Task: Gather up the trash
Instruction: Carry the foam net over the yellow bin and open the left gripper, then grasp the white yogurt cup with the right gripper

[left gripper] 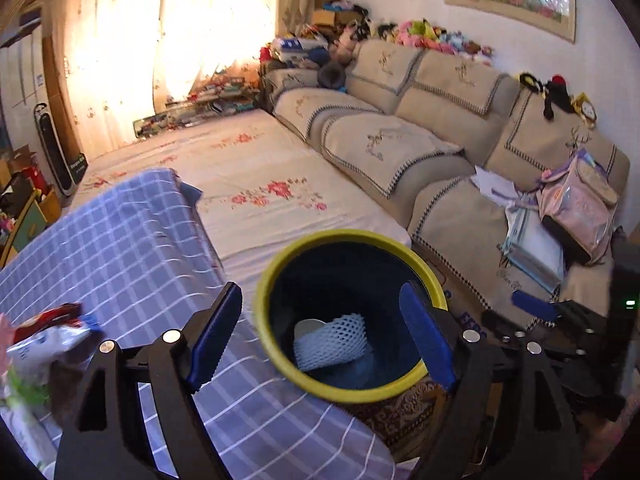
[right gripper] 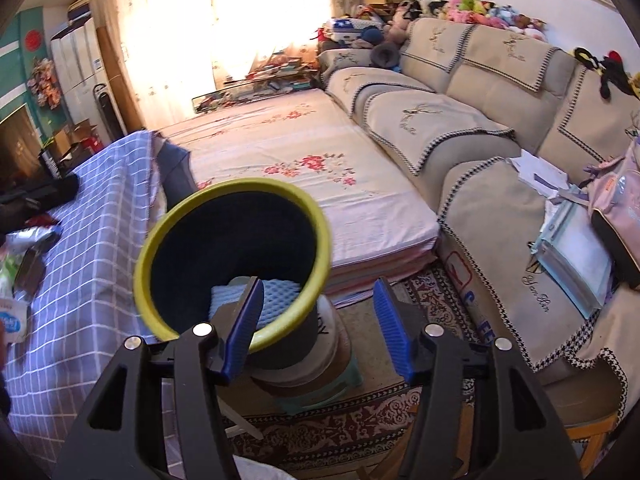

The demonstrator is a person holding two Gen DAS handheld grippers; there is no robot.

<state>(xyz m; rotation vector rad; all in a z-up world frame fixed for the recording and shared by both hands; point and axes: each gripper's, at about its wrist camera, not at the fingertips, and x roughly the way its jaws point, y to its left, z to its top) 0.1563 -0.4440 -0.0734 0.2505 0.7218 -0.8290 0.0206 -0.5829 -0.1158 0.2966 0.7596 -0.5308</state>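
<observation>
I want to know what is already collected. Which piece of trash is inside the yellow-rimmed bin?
The white foam net sleeve is the one: it lies at the bottom of the yellow-rimmed bin, while the snack wrappers lie on the checked cloth outside.

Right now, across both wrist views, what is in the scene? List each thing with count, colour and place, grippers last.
Trash bin: one, dark with a yellow-green rim, beside the table, standing on a stool.
Foam fruit net: one, white, inside the bin.
Table: one, under a blue-and-white checked cloth, left of the bin.
Wrappers and packets: several, silver, red and white, on the table's near left part; exact count unclear.
Mattress: one, pale with red flowers, on the floor past the bin.
Sofa: one, beige, along the right wall.
Backpack: one, pink, on the sofa.
Plush toys: many, mixed colours, along the sofa top.
Left gripper: black, blue pads, open above the bin.
Right gripper: black, blue pads, open, empty.
</observation>
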